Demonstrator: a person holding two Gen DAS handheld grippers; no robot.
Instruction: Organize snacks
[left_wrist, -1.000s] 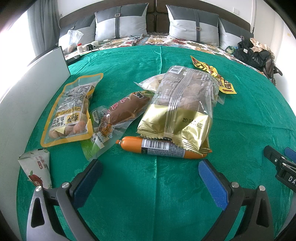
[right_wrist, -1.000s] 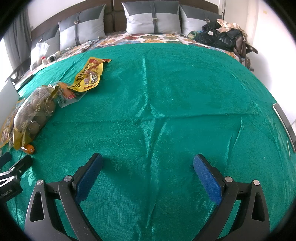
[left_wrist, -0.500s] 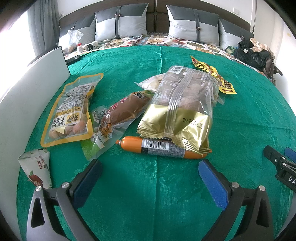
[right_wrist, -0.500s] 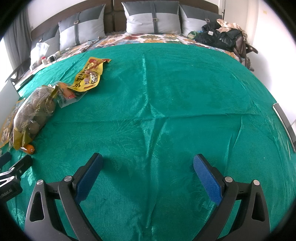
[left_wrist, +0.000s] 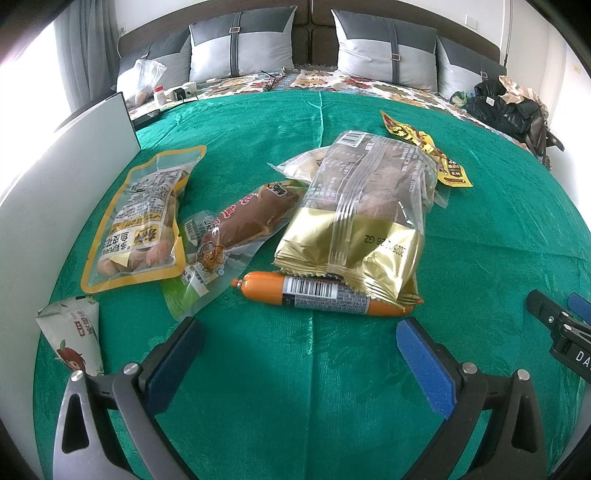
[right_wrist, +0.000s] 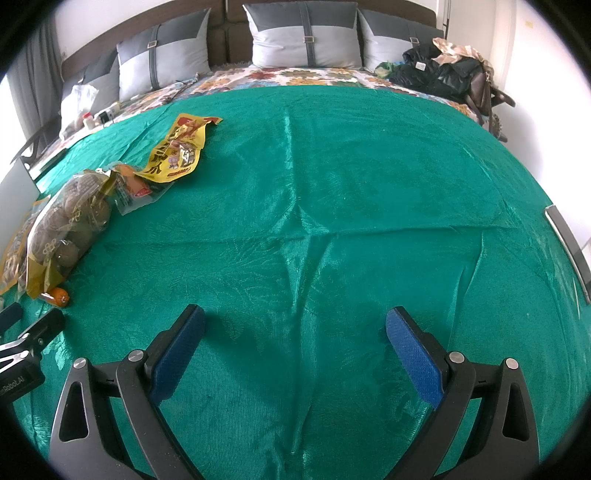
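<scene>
Several snacks lie on a green cloth (left_wrist: 332, 387). An orange sausage (left_wrist: 325, 293) lies just ahead of my open, empty left gripper (left_wrist: 299, 334). A gold and clear bag (left_wrist: 362, 218) overlaps the sausage. Left of it lie a brown snack pack (left_wrist: 236, 229), a yellow-edged peanut bag (left_wrist: 140, 218) and a small white pouch (left_wrist: 72, 332). A yellow packet (left_wrist: 428, 147) lies farther back and also shows in the right wrist view (right_wrist: 177, 151). My right gripper (right_wrist: 295, 328) is open and empty over bare cloth, right of the snacks.
A white panel (left_wrist: 66, 155) stands along the left edge. Pillows (left_wrist: 240, 48) and a floral sheet lie at the back. Dark bags (left_wrist: 506, 107) sit at the back right. A grey panel edge (right_wrist: 569, 247) shows at the far right.
</scene>
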